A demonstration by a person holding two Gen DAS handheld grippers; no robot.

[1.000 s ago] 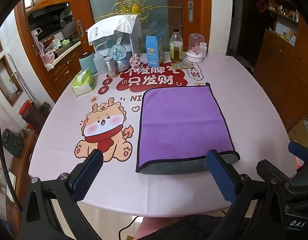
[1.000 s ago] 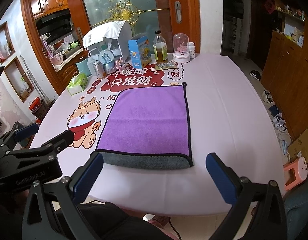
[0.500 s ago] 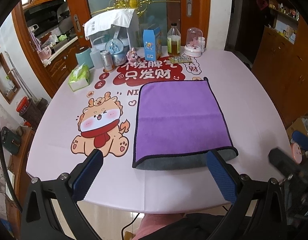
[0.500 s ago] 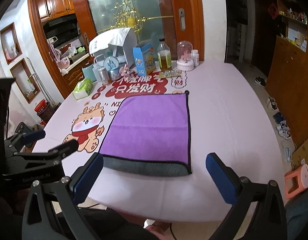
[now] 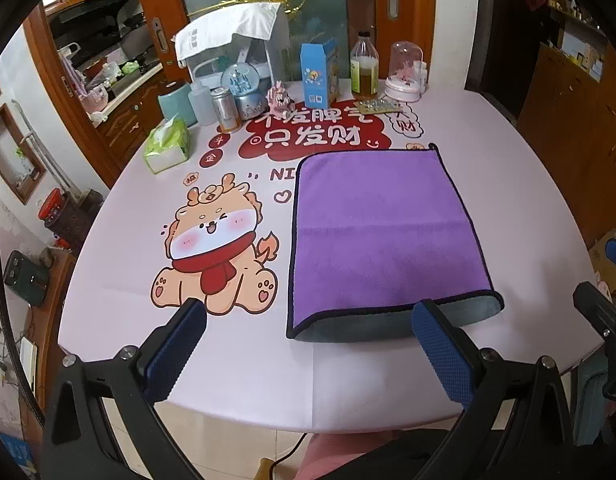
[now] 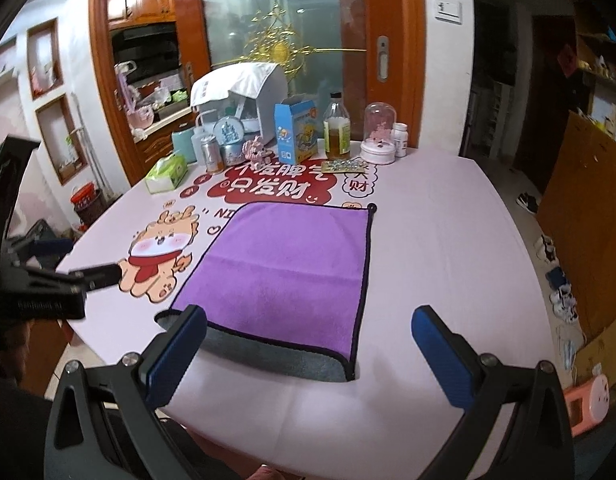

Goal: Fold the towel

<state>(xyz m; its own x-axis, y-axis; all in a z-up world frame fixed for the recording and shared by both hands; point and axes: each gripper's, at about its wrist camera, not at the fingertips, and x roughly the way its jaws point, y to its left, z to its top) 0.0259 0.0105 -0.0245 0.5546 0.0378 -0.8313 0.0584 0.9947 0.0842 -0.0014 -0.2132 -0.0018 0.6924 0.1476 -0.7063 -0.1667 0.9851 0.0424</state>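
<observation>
Lying flat, folded purple towel (image 5: 378,232), long axis away from both wide-open, empty grippers (image 5: 308,354) (image 6: 308,354).

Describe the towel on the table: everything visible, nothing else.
The purple towel looks like plush microfibre, purple on top with a grey underside and dark piped edging. It lies flat on the pink table, folded once: the fold is at the near edge, where the grey layer curls out beneath the purple. A small hanging loop sits at the far right corner. A faint crease crosses its middle. Neither gripper touches it; both are open, short of its near edge.
</observation>
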